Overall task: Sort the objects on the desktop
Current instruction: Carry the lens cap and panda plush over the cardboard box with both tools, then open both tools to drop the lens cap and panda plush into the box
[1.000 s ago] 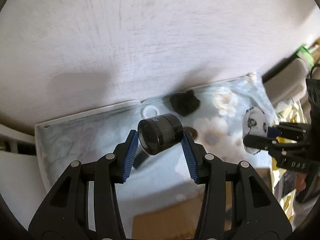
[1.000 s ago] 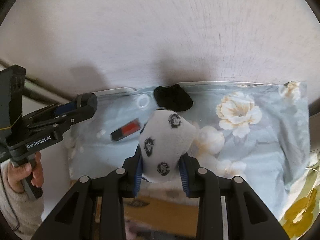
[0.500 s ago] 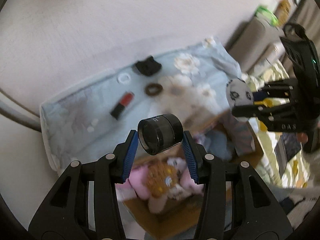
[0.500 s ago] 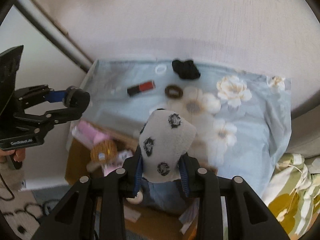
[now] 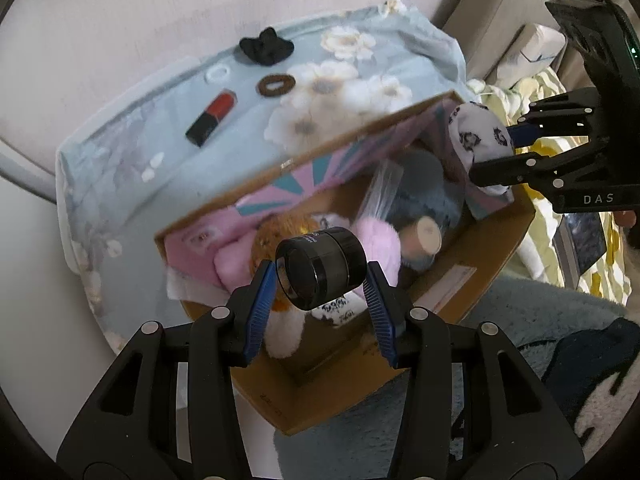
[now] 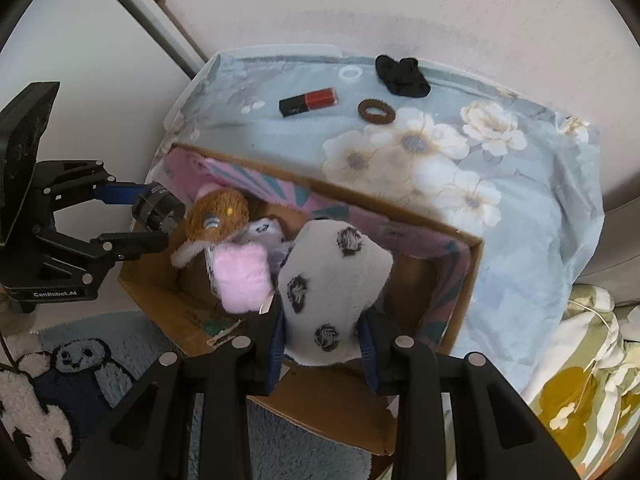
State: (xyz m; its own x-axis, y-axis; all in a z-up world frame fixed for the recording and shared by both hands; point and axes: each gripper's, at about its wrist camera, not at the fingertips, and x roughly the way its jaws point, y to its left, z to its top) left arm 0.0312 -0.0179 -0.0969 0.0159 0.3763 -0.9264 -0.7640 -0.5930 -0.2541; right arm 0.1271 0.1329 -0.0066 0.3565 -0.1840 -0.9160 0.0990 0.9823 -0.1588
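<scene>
Two hand-held claws hang above an open cardboard box (image 5: 472,240) that stands on a blue shaggy rug (image 6: 320,452), pushed against the near edge of a tabletop draped in a pale blue cloth printed with white flowers (image 5: 132,184).

The left claw (image 5: 320,276) is clamped on a small black cylindrical jar (image 5: 320,270), lying on its side between the blue pads, its glassy round end turned toward the camera. In the left wrist view it sits over the left part of the box, above a heap of soft toys. In the right wrist view the same claw (image 6: 154,220) shows at the left edge of the box, jar still between its tips.

The right claw (image 6: 322,328) is clamped on a white plush ball with black swirled spots (image 6: 332,276), squeezed between the pads. It hangs over the right part of the box. From the left wrist view this claw (image 5: 494,152) comes in from the right with the spotted plush (image 5: 476,136) at the far right corner of the box.

Inside the box lie a brown furry toy (image 6: 218,212), a pink fluffy toy (image 6: 240,276) and a clear plastic bag (image 5: 384,192); the inner walls are pink with teal stripes.

On the cloth beyond the box lie a red and black lipstick tube (image 6: 308,101), a brown hair tie (image 6: 375,111), a crumpled black scrunchie (image 6: 402,76) and a small white ring (image 6: 350,73), all well apart from one another. A yellow-flowered bedcover (image 6: 576,392) lies at the right.
</scene>
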